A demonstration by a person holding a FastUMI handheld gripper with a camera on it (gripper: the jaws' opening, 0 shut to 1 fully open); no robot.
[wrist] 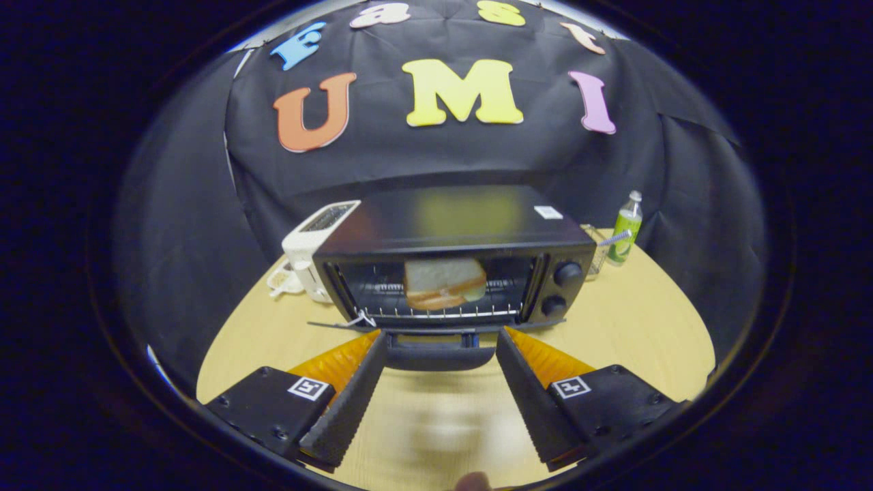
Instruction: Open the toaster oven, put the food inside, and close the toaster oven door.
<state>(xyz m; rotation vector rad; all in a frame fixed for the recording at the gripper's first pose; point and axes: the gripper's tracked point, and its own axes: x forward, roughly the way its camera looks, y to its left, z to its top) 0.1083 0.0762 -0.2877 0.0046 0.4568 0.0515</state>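
Gripper view: on the left a white toaster [310, 249] stands on the bench [648, 320], touching or just beside the toaster oven [453, 256]. Its door [436, 329] lies folded down toward you, and the sandwich [445, 282] rests on the rack inside. Your gripper [442, 337] is open, and the door handle [436, 351] lies crosswise between the fingertips. To close, you probably must lift this handle up and forward. Whether the fingers touch the handle is hard to see. On the right, behind the oven, stands a small bottle [626, 228].
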